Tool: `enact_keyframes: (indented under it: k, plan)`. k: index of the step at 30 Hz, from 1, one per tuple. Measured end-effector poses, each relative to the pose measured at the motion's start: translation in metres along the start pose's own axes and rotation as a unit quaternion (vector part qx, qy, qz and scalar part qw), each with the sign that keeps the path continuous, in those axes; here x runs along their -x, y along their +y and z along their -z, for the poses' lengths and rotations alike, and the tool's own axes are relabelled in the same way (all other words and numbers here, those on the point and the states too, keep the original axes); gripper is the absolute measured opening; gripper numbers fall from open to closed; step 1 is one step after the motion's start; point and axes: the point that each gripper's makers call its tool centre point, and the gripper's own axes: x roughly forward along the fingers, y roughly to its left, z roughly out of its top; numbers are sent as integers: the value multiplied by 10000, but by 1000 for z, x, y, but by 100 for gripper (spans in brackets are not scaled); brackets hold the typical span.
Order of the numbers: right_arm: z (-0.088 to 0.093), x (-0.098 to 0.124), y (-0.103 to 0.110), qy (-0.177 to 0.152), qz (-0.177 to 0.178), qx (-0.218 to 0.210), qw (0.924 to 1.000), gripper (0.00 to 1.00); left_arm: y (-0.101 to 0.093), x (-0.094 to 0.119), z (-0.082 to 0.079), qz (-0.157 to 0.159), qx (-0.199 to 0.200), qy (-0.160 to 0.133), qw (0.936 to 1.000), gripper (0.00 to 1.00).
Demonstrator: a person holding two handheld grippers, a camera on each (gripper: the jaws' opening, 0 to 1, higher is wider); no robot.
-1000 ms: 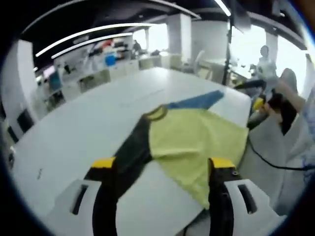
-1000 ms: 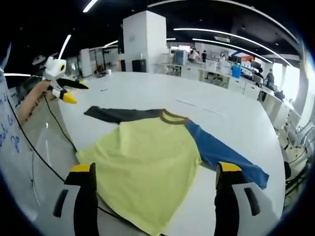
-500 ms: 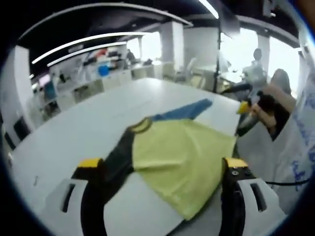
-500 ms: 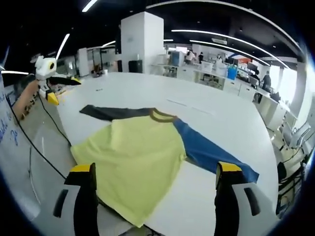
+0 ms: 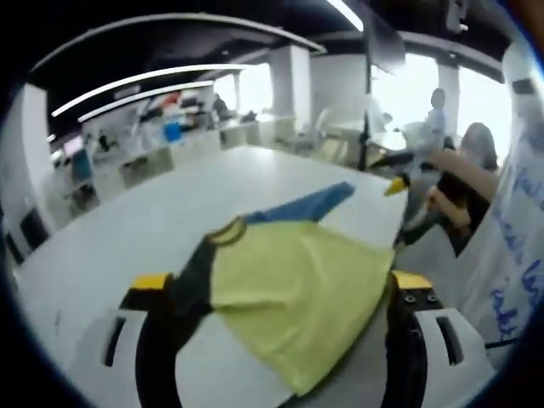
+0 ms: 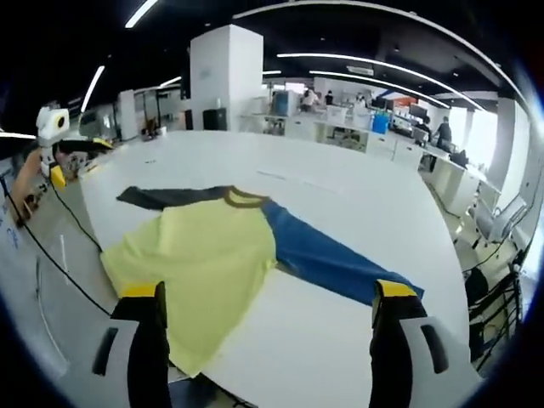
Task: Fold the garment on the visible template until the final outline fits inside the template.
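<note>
In the left gripper view the left gripper [image 5: 285,293] has its yellow-tipped jaws standing wide apart with nothing between them, above the near part of the shirt; in the right gripper view the right gripper [image 6: 268,302] is likewise spread wide and empty, its right jaw tip over the cuff end of the blue sleeve [image 6: 327,259]. The long-sleeved shirt [image 6: 200,255] lies flat and face-down or face-up, I cannot tell which, on the white table [image 6: 340,195], close to the near edge, its hem corner reaching or slightly overhanging that edge. It has a pale yellow body, a brown collar [image 6: 245,197], one blue sleeve and one dark sleeve [image 6: 161,197]. No template outline can be made out on the tabletop. The cloth looks thin, light and limp, so it should drape and slide easily on the smooth surface; pinching at a cuff or a hem corner would likely give the cleanest lift. The two sleeves run out in nearly opposite directions, making the longest axis cuff to cuff, roughly along the table's near edge, while the collar points away toward the far side.
</note>
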Motion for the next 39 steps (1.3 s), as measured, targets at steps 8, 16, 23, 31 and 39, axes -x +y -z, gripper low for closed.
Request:
enact_keyframes:
  k: [8, 16, 23, 31, 39]
  plan:
    - [14, 0, -66, -64, 497, -344, 9982, 91, 2, -4, -11, -270, 23, -59, 9996, 99]
    - [43, -9, -118, 206, 727, -610, 9953, 84, -14, -4, -21, -219, -148, -7, 9996, 99]
    - [67, -23, -165, 283, 871, -1080, 9899, 69, -7, -2, -26, -416, -161, 33, 9990, 99]
    - [93, -39, -207, 496, 997, -1481, 9827, 57, -15, -3, -37, -456, -182, 143, 9987, 99]
    - [124, -55, -231, 900, 909, -1930, 9728, 44, -20, 0, -47, -559, -308, 228, 9977, 99]
